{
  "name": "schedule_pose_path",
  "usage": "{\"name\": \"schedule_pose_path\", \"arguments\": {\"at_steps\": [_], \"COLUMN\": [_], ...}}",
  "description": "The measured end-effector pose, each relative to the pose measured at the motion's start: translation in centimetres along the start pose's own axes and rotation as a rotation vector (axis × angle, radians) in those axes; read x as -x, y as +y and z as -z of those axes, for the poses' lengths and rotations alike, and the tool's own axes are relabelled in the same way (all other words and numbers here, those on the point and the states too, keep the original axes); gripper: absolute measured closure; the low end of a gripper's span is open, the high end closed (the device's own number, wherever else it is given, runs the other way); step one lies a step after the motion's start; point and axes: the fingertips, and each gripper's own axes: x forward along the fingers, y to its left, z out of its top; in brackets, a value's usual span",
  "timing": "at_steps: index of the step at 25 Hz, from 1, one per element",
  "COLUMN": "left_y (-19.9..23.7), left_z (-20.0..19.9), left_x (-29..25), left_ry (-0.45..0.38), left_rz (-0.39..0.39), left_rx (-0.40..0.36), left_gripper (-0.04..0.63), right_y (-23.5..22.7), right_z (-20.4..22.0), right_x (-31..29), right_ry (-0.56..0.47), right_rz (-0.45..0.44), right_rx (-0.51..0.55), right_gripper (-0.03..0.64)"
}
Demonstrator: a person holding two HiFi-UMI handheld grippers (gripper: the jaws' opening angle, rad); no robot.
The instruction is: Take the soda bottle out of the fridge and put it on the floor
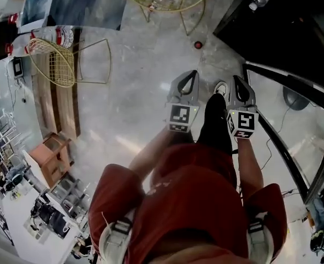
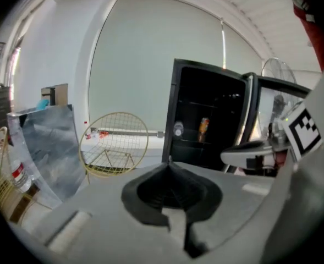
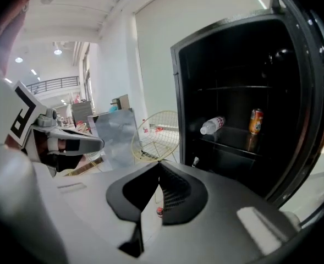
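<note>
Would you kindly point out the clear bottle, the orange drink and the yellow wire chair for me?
clear bottle (image 3: 212, 125), right gripper view, middle of its body.
orange drink (image 3: 255, 121), right gripper view, middle of its body.
yellow wire chair (image 3: 157, 135), right gripper view, its mesh seat shell.

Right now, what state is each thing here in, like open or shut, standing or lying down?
fridge, door open
soda bottle, upright on a fridge shelf
clear bottle, lying on its side on a fridge shelf
left gripper, fingers shut, nothing between them
right gripper, fingers shut, nothing between them
wire chair, standing upright
</note>
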Motion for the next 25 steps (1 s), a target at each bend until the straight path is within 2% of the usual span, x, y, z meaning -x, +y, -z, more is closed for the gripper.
{"name": "schedule_pose_path", "arguments": {"at_steps": [6, 11, 15, 19, 25], "left_y": [-2.6, -2.9, -3.7, -3.7, -5.2], "left_z": [-7.8, -13.3, -16.0, -17.9, -20.5], "left_x": [1.3, 2.5, 3.0, 3.8, 4.4], "left_ry": [-0.042, -0.054, -0.078, -0.11, -0.168], "left_rz": [0.032, 0.055, 0.08, 0.094, 0.11], "left_rx": [-0.065, -0.113, -0.158, -0.168, -0.194], "left_gripper": [0.595, 0.595, 0.595, 0.595, 0.595], "right_y": [-1.5, -1.4, -1.3, -1.2, -3.7], "right_z": [-6.2, -10.4, -12.9, -15.9, -18.0], "right_x": [4.3, 6.4, 7.9, 9.5, 11.9], "right_ry": [-0.074, -0.056, -0.076, -0.115, -0.154], "right_rz": [0.038, 0.064, 0.085, 0.121, 0.182], "right_rx": [-0.006, 0.033, 0.048, 0.036, 0.034], "right_gripper": [0.615, 0.615, 0.615, 0.615, 0.615]}}
